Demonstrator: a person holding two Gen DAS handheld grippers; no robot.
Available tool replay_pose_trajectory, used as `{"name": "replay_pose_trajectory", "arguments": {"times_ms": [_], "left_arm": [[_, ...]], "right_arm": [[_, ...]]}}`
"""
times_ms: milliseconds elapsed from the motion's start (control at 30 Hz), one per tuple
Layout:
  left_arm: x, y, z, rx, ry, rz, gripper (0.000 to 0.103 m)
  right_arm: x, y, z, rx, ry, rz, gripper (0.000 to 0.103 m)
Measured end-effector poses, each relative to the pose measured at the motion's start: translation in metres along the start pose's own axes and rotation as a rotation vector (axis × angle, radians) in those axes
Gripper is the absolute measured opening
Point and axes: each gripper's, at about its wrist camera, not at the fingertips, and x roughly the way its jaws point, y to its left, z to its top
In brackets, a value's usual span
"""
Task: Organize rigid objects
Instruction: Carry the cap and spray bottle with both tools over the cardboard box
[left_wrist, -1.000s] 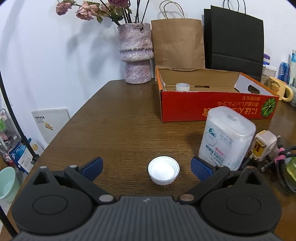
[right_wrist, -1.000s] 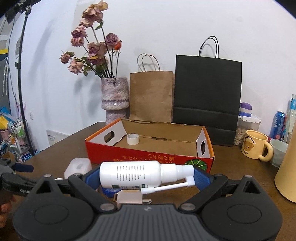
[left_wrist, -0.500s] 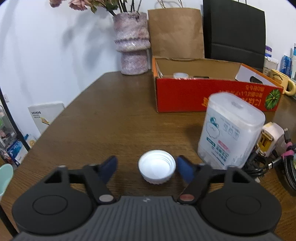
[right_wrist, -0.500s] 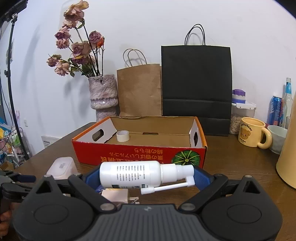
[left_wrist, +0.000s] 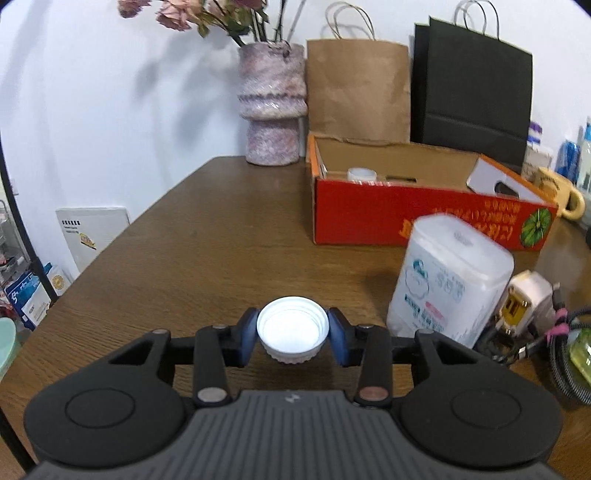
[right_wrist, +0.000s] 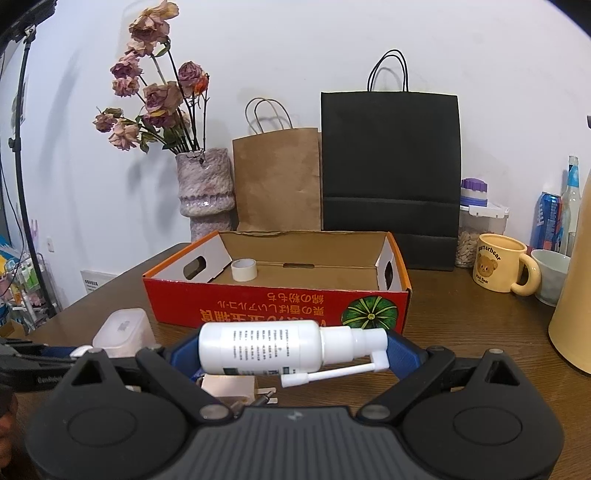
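Note:
A white screw cap (left_wrist: 291, 332), open side up, sits on the wooden table (left_wrist: 207, 251) between my left gripper's (left_wrist: 293, 325) blue pads. The jaws are closing and both pads touch the cap's sides. My right gripper (right_wrist: 291, 349) is shut on a white spray bottle (right_wrist: 258, 347), held sideways with its nozzle pointing right, just in front of the red cardboard box (right_wrist: 258, 310). The box (left_wrist: 406, 218) is open at the top and holds a roll of white tape (right_wrist: 243, 269) in its far left corner.
A white plastic container (left_wrist: 448, 280) stands right of the cap, with a charger plug (left_wrist: 524, 299) and cables (left_wrist: 561, 332) beside it. Behind the box are a vase (left_wrist: 272, 107), a brown bag (right_wrist: 277, 181) and a black bag (right_wrist: 389, 177). A yellow mug (right_wrist: 498, 264) stands at the right.
The left jaws have closed from wide open onto the white cap. The right gripper still holds the spray bottle in about the same place.

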Motion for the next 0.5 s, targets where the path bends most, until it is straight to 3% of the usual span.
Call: {"name": "replay_pose_trajectory", "arguments": {"times_ms": [233,500], "left_arm": [[-0.019,0.001,0.012,-0.032,-0.071,0.022,0.041],[-0.043,-0.008,0.035,-0.047,-0.126,-0.013,0.041]], "right_arm": [[-0.007,0.002,0.003,-0.011,-0.025,-0.002,0.098],[-0.010,0.002,0.015,-0.015,-0.031,-0.001,0.098]]}}
